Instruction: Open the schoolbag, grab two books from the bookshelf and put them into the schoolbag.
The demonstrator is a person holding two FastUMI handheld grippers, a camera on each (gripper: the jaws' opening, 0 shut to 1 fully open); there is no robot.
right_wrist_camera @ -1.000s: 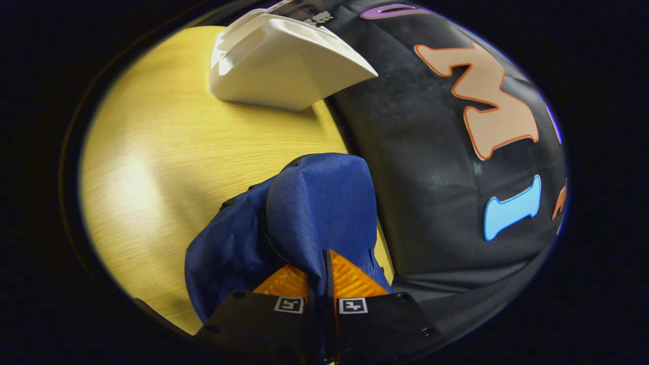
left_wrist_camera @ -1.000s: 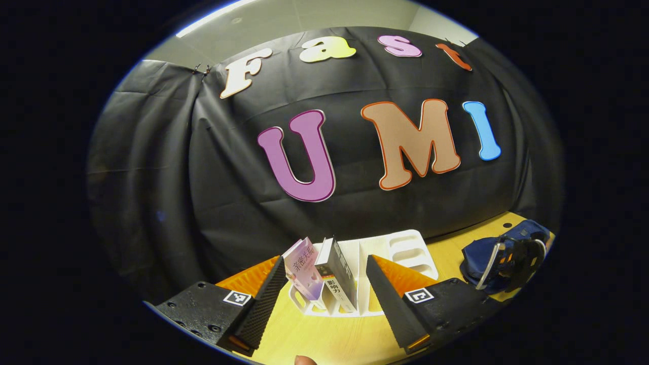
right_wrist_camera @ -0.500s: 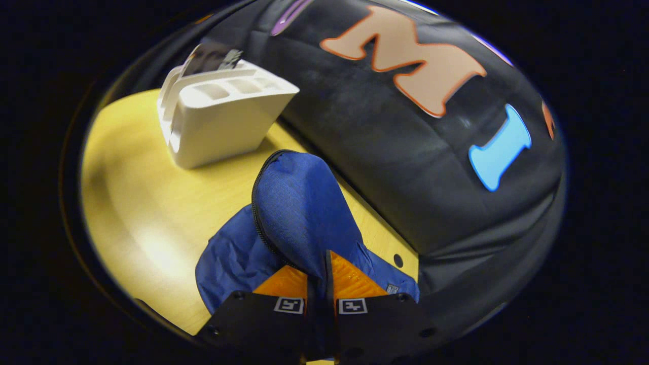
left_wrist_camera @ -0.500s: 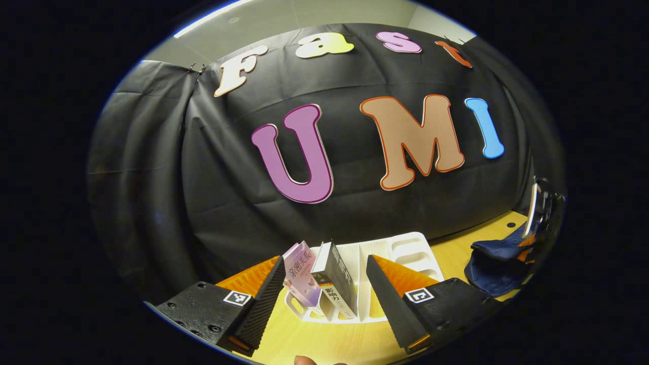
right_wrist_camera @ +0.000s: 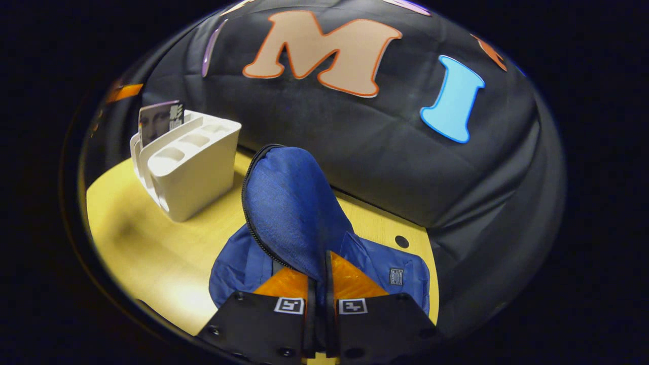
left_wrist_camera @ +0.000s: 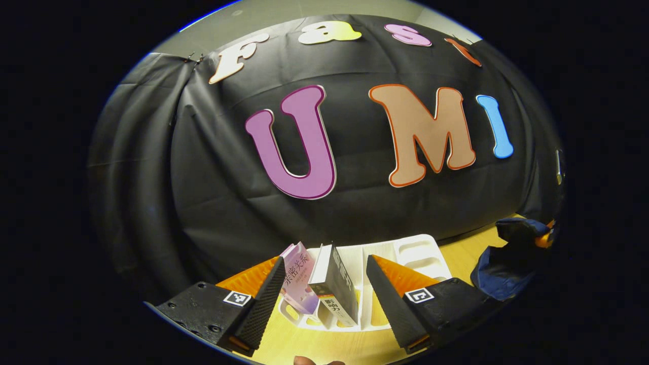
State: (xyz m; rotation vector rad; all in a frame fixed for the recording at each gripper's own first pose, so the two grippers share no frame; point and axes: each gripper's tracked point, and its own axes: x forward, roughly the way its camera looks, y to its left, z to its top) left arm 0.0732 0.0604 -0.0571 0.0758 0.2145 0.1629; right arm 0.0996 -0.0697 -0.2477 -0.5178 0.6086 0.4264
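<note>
The right claw has lifted the blue schoolbag's flap clear of the worktop, raising it upright; the left claw has edged nearer the books

- Left tool: fingers spread wide; two books leaning in the white bookshelf stand directly ahead between them.
- Bare table lies between the tool and the bookshelf base.
- Booth wall closes off the space just behind bookshelf and schoolbag.
- Right tool: raised schoolbag flap blocks the centre ahead.
- Open table lies between schoolbag and bookshelf.
</note>
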